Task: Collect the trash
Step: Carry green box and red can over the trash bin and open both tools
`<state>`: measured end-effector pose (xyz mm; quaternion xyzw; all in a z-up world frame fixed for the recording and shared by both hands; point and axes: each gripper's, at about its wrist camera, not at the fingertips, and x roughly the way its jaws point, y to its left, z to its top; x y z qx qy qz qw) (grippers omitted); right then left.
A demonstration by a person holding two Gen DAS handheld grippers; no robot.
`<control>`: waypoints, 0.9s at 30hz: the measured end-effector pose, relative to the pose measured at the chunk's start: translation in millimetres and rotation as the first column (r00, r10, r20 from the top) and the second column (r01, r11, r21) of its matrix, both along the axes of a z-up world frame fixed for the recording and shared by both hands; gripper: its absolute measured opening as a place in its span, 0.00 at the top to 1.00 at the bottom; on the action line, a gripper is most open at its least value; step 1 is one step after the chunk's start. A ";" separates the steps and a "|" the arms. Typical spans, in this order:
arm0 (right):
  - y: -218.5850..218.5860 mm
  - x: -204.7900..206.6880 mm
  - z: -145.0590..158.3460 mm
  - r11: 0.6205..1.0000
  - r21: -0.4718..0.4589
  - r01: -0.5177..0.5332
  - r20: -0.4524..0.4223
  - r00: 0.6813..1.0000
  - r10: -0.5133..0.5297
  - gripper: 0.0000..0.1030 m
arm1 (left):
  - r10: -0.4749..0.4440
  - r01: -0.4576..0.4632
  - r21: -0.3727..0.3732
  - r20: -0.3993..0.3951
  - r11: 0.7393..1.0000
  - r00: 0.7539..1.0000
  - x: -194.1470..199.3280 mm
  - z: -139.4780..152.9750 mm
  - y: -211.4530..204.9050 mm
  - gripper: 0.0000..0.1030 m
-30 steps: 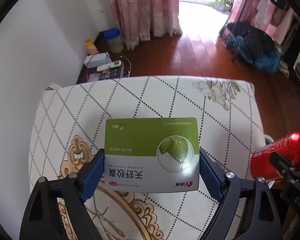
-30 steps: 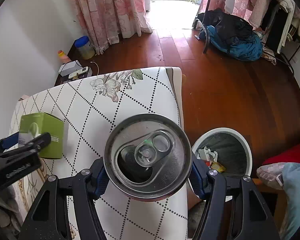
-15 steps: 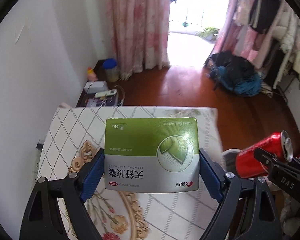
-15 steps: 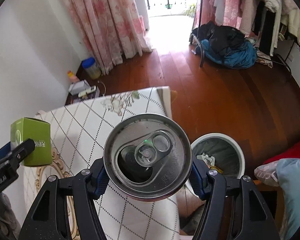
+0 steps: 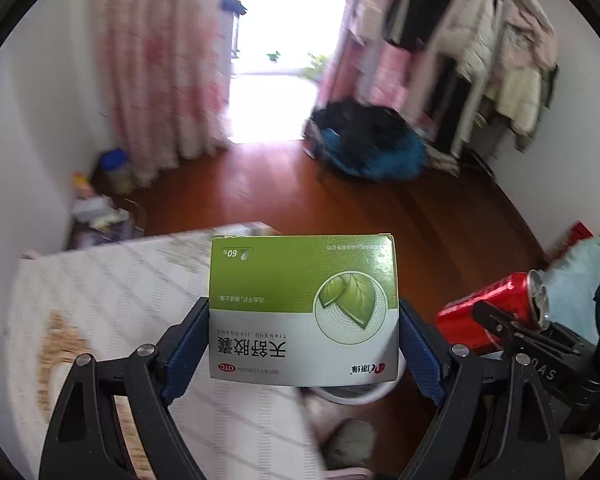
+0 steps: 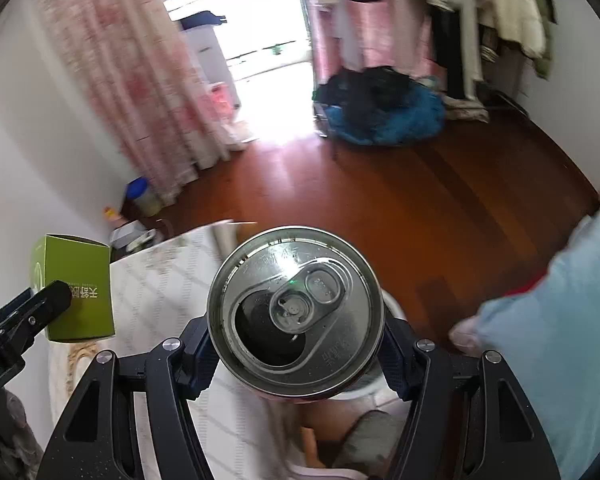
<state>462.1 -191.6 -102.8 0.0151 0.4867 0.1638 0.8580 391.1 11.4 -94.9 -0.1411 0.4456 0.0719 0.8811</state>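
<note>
A green and white medicine box is held up in the air, my left gripper shut on its two sides with the blue pads. The same box shows at the left of the right wrist view. An opened red soda can, its silver top facing the camera, is clamped in my right gripper. That can lies sideways at the right of the left wrist view. A white bin rim peeks out just below the box, and its rim shows behind the can.
A table with a white diamond-patterned cloth lies below at the left. Red wooden floor spreads beyond. A dark and blue pile of clothes, a clothes rack, pink curtains and a light blue cushion ring the room.
Both grippers have risen and swung right off the table with their loads still held. The table has slid to the lower left, and the bin now sits under the box and can.
</note>
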 end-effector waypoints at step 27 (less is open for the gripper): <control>-74.6 90.6 -236.4 0.991 -0.044 0.123 -0.349 0.928 -0.131 0.00 | -0.113 0.057 -0.164 -0.356 0.985 0.928 124.6 -178.2 -57.6 0.00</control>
